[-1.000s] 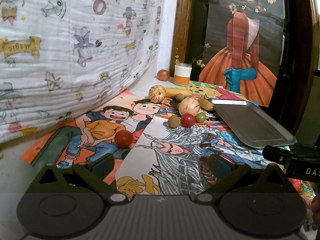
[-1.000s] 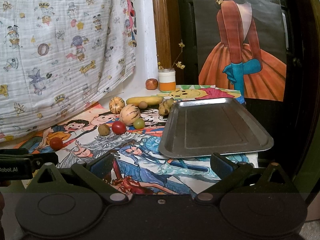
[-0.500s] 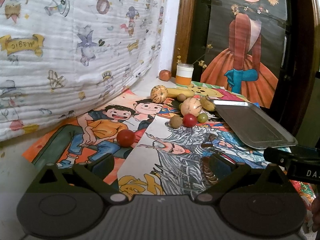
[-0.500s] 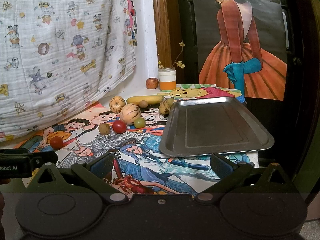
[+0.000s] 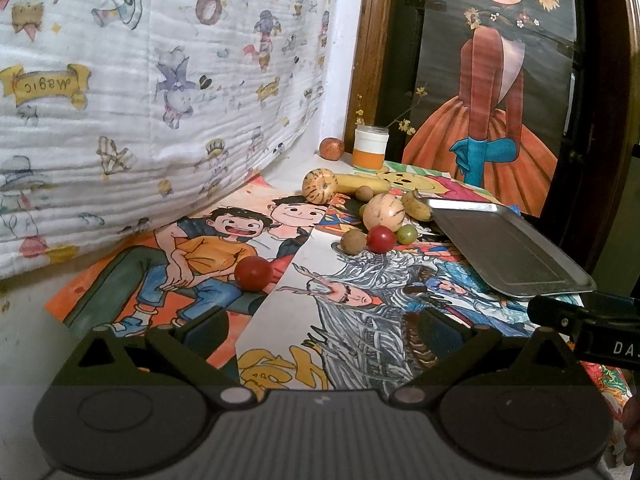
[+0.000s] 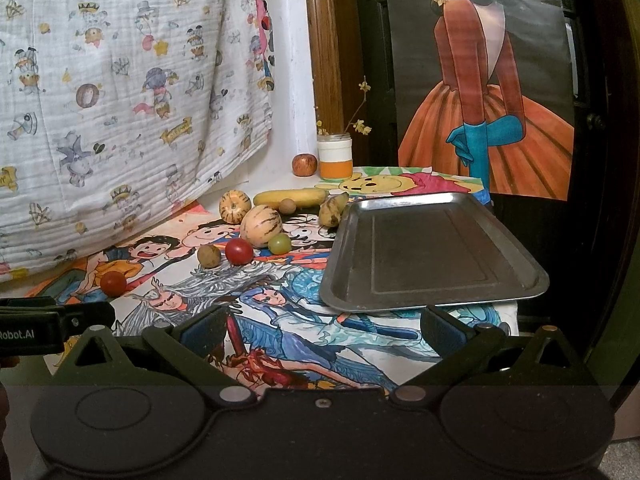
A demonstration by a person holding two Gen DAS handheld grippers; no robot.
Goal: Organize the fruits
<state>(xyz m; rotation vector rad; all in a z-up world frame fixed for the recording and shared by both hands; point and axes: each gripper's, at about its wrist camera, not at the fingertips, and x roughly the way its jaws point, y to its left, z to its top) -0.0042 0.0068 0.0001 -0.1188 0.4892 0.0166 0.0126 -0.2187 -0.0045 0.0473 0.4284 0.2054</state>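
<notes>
Fruits lie on a cartoon-printed table cover: a lone red tomato nearest, then a second red tomato, a brown round fruit, a green grape, two striped melons, a long banana and a short banana. An empty metal tray sits to the right. My left gripper is open, short of the lone tomato. My right gripper is open before the tray's near rim.
An apple and an orange-and-white jar with twigs stand at the back corner. A printed white cloth hangs along the left. A dark door with a painted figure closes the back right.
The left wrist view has shifted slightly, so the fruits sit a little higher and to the right in it. The right view is almost unchanged. Both grippers stay open.
</notes>
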